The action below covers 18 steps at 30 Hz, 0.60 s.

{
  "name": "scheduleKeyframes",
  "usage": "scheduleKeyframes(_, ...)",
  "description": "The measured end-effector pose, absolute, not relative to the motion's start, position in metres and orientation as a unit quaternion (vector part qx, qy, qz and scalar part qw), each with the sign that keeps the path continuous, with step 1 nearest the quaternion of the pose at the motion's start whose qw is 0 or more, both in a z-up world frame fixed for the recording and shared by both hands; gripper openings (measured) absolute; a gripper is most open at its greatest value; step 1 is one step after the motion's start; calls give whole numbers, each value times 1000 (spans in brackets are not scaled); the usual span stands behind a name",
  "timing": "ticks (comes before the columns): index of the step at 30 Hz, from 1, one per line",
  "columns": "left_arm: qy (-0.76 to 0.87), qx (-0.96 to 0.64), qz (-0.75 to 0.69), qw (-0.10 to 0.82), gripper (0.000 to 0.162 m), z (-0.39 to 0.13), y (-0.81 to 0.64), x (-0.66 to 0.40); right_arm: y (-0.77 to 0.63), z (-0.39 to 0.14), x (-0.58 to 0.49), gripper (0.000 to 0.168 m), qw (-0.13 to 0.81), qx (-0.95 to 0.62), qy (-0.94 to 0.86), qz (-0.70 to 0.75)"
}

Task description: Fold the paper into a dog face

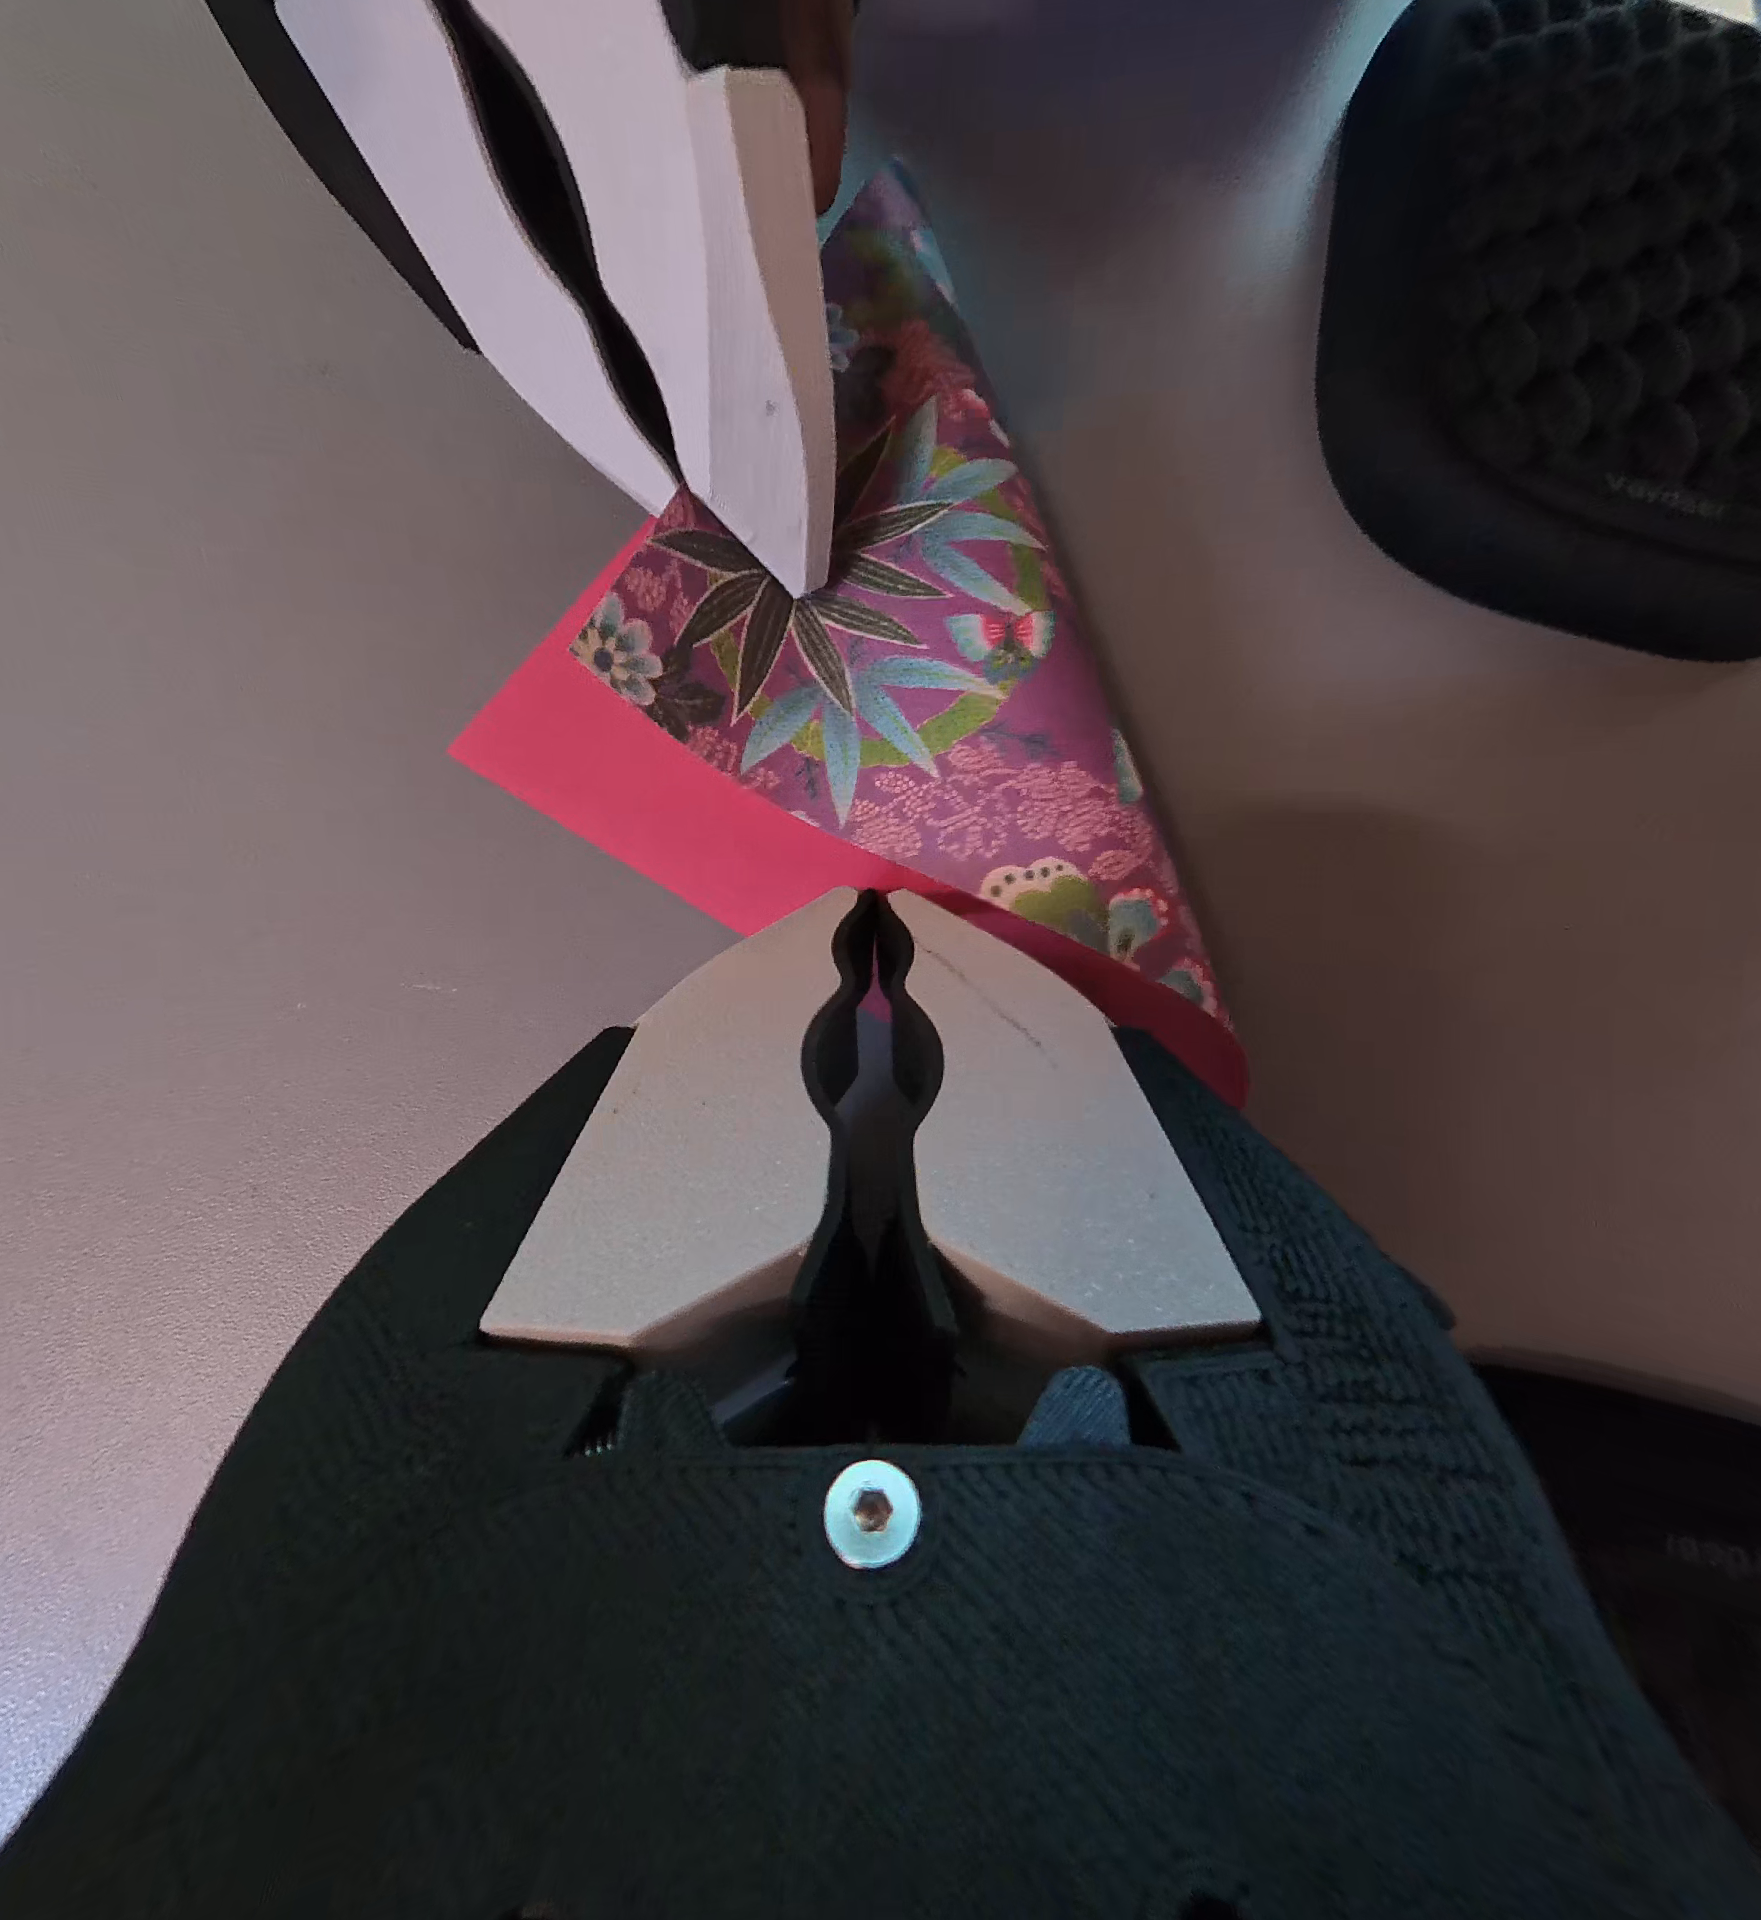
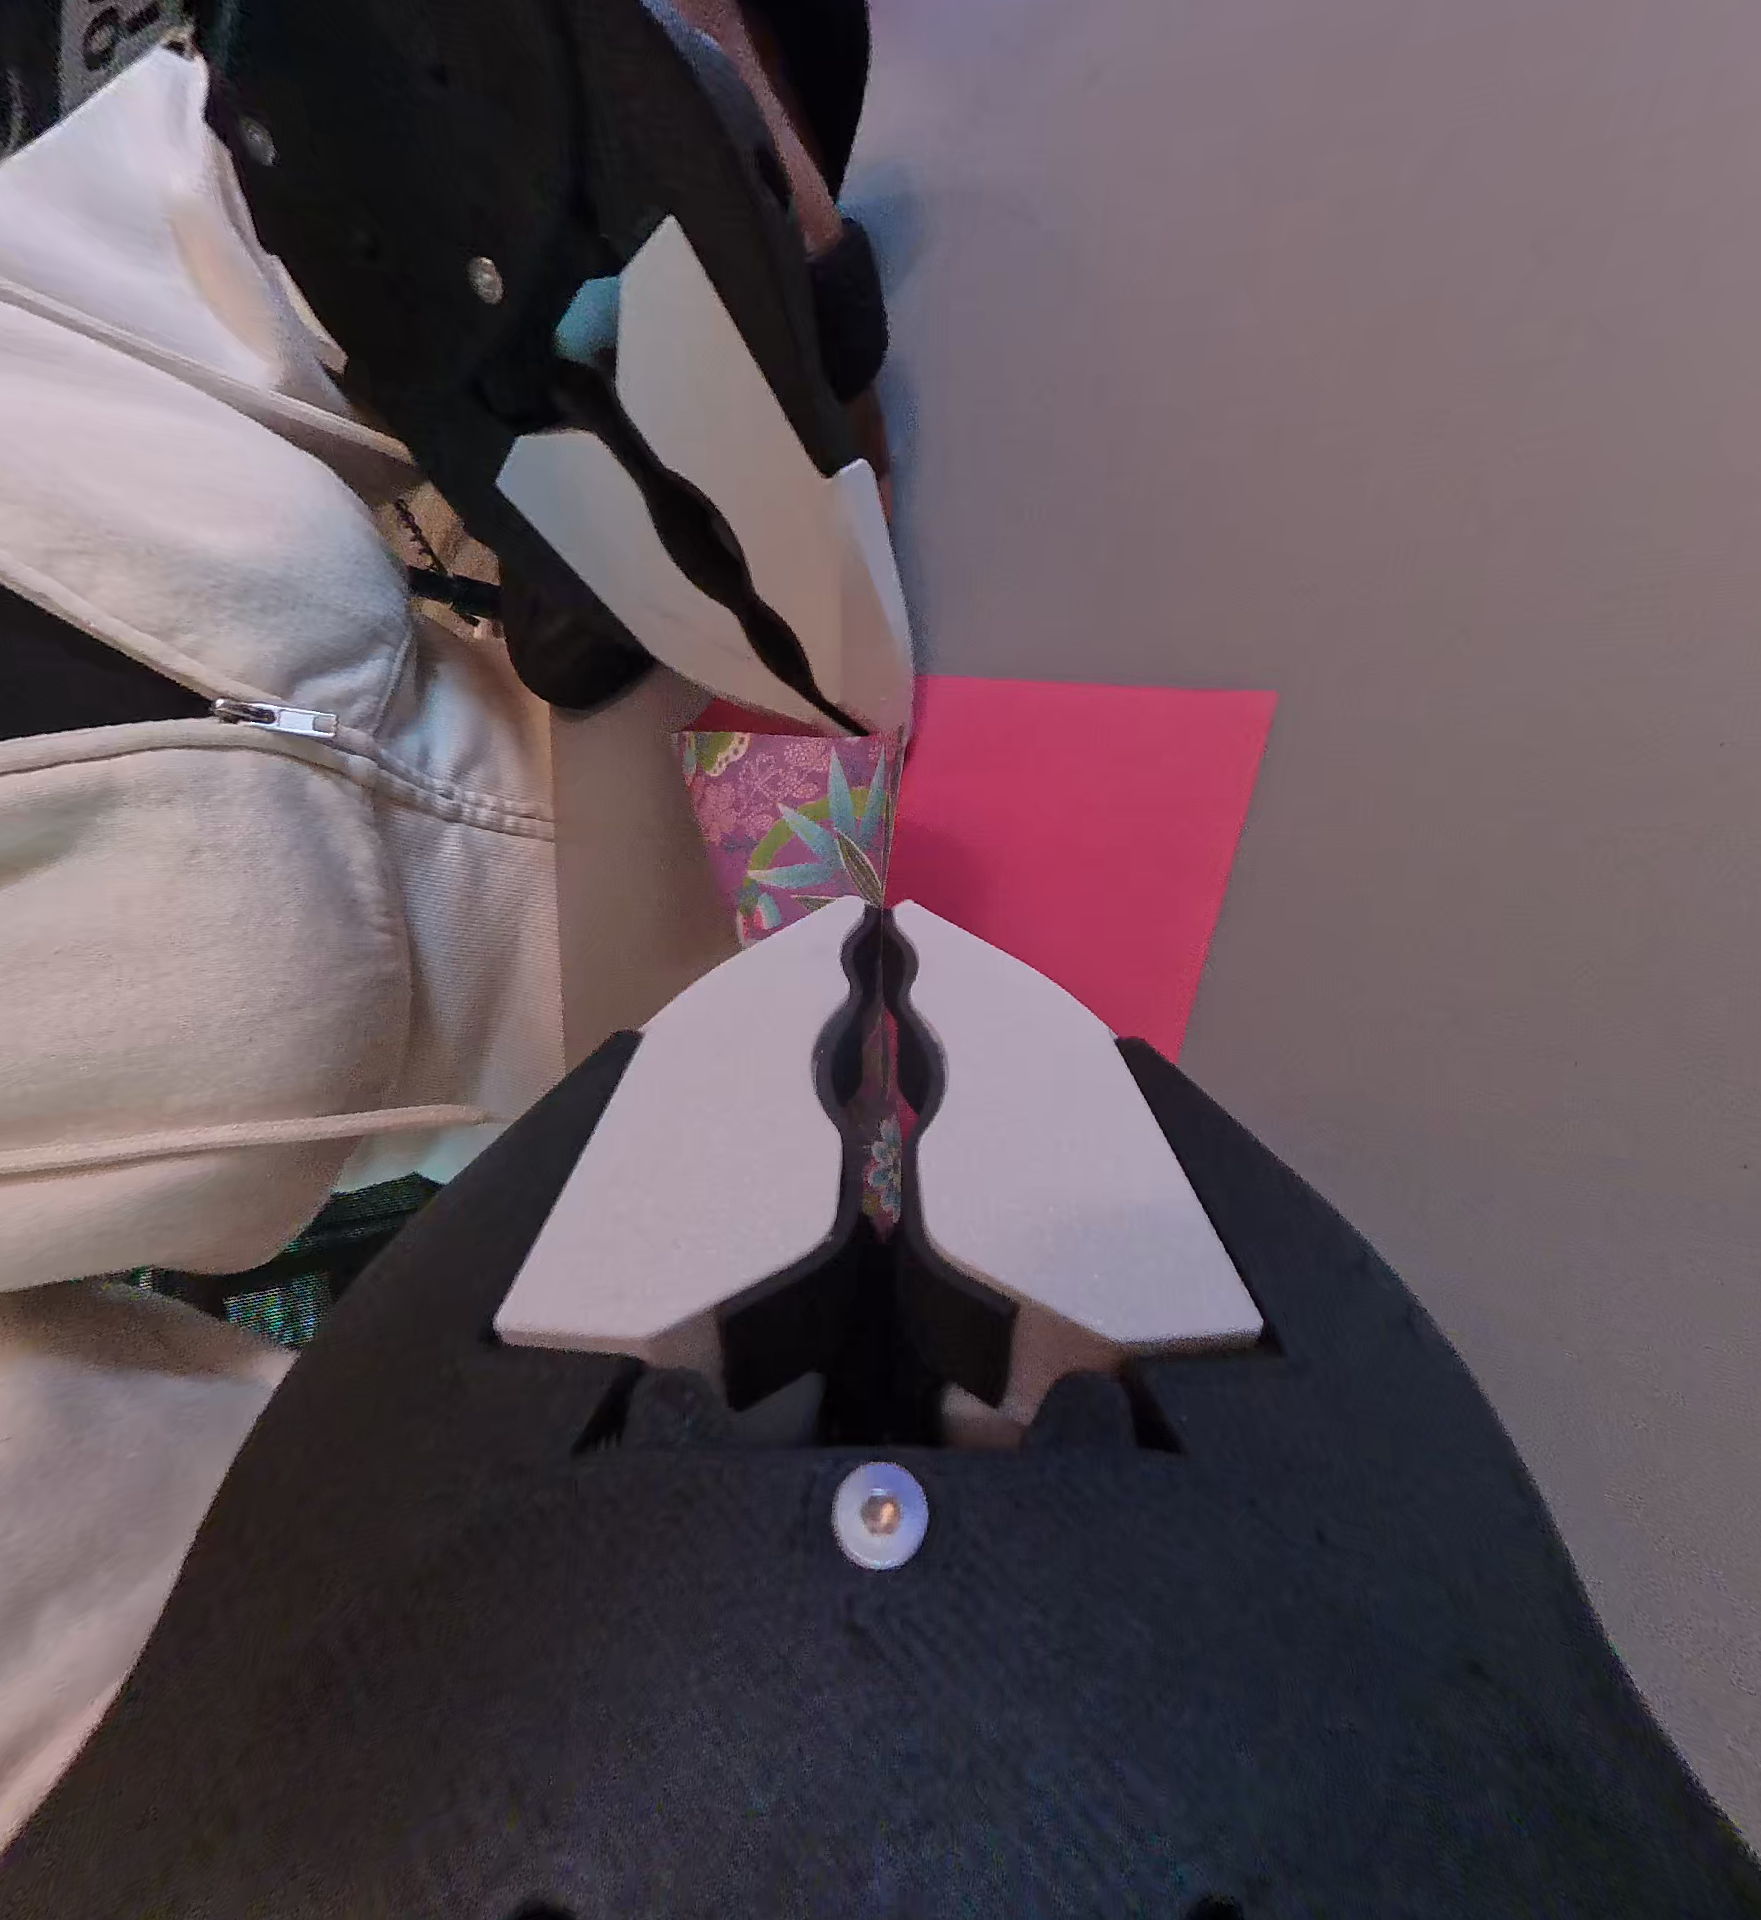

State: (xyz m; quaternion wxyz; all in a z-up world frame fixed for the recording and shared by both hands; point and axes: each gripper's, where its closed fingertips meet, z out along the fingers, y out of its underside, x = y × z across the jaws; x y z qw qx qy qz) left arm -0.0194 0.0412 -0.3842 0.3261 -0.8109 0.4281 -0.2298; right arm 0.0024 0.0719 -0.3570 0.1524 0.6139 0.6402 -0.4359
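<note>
The paper (image 1: 886,717) is being pinched by both closed tongs, left (image 1: 874,902) and right (image 2: 882,910), apparently lifted for aligning a fold.

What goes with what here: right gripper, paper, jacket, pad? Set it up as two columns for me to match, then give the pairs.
Column one:
1 right gripper
2 paper
3 jacket
4 pad

Column two:
a cream
b pink on one side, floral print on the other
c black and bumpy
d jaws shut, pinching the sheet

Pairs: 1-d, 2-b, 3-a, 4-c
</note>
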Motion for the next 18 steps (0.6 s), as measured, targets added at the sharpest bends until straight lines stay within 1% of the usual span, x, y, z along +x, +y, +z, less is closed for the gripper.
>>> scheduleKeyframes(2,428,-811,-226,330,1,-383,41,-21,66,-350,5,0,155,603,645,-444)
scheduleKeyframes(4,414,-804,-213,370,13,-365,45,-28,55,-333,9,0,156,573,652,-471)
scheduleKeyframes(7,353,-768,-227,485,31,-296,36,-45,45,-295,10,0,122,535,661,-512)
scheduleKeyframes(10,272,-718,-235,596,49,-228,1,-86,50,-248,-8,0,29,507,666,-546)
scheduleKeyframes(13,183,-711,-154,661,54,-197,-38,-156,58,-198,-40,0,-88,474,666,-569)
scheduleKeyframes(16,102,-732,-46,672,54,-198,-77,-230,55,-152,-74,0,-174,430,645,-608)
scheduleKeyframes(18,51,-746,-1,663,52,-206,-100,-270,51,-139,-93,0,-201,422,635,-615)
